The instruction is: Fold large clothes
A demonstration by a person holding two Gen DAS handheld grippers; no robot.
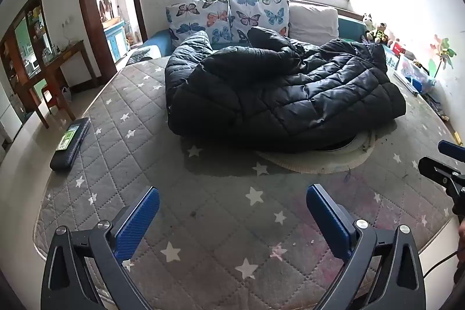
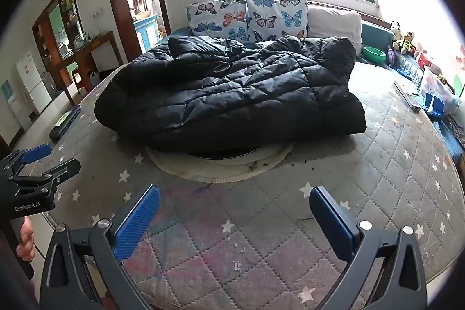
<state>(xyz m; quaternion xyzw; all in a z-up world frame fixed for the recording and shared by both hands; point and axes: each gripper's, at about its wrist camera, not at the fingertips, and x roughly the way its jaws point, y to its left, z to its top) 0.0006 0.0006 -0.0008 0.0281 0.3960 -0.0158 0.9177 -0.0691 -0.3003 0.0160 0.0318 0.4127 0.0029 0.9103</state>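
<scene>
A black quilted puffer coat lies in a loose, bulky heap on the far half of the bed, its far end bunched against the butterfly-print pillows at the head edge, while its near hem overhangs a round pale mat that sits on the star-patterned mattress. Both tools hang above the near edge of the bed, well apart from the coat: the left tool has its blue pads spread wide with nothing between them, and the right tool is likewise wide and empty. The coat looks thick, slick and springy, so the likeliest trouble is a pinch that takes only the shiny outer shell, which would slide out of the pads or drag the whole heap instead of lifting one layer. Because sleeves and hem are hard to tell apart in the crumpled mass, a tool may seize a buried fold and tighten the tangle. A pull toward the near edge could carry the round mat along with the hem. On the left edge a dark flat case rests close to the drop and could be swept to the floor if the coat is spread that way. Trapped air may also spring any fold open again.
</scene>
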